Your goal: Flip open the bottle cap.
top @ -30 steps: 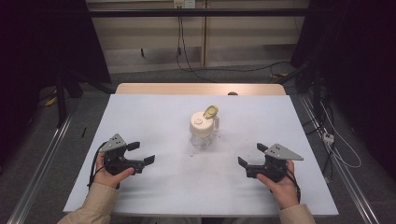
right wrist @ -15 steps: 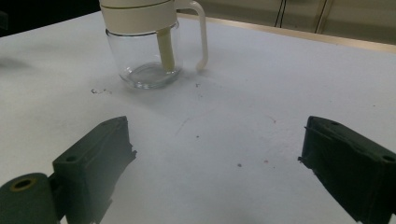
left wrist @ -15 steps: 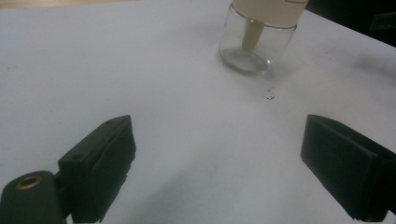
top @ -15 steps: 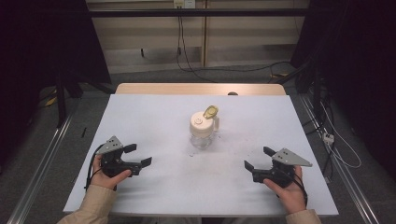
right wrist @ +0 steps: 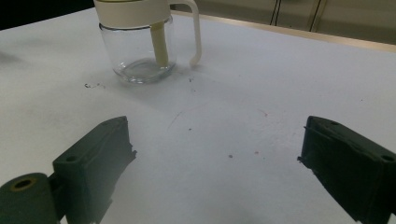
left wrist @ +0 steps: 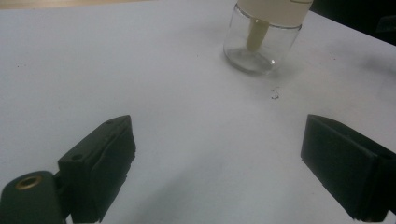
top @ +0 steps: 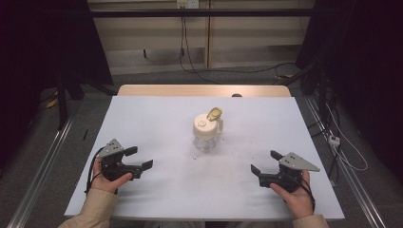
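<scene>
Glass jar [top: 206, 137] with cream lid, flip cap and side handle [right wrist: 195, 32], mid-table: likely rigid, fragile, slippery; best gripped at handle; left gripper [top: 140, 159] and right gripper [top: 264, 163] wide open, well apart from it

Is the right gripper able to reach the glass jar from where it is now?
Probably yes. The right gripper is open and faces the jar; only bare table lies between them.
</scene>
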Demonstrator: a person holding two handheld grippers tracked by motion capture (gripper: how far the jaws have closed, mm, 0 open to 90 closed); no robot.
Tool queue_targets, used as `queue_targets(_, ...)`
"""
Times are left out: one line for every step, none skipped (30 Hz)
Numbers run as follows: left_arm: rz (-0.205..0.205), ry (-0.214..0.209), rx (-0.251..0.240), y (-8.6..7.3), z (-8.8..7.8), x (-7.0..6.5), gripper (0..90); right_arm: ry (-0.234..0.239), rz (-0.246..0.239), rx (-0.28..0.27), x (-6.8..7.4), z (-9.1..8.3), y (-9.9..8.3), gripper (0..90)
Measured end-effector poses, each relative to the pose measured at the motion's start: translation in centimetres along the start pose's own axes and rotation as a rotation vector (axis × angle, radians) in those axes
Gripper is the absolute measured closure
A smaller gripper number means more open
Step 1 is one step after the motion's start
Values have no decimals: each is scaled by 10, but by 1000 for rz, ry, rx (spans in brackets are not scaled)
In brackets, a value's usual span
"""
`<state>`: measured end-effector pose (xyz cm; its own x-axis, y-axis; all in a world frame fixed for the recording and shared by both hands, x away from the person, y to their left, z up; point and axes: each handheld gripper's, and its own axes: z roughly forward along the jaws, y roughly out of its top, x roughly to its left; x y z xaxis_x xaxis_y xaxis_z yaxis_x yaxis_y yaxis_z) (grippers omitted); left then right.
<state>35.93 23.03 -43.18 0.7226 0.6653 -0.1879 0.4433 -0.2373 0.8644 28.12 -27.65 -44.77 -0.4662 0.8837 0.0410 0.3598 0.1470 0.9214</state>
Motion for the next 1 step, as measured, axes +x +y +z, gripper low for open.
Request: queue_targets(1,-1,-1,0,1,0,96,0,0,1,0,0,0,76)
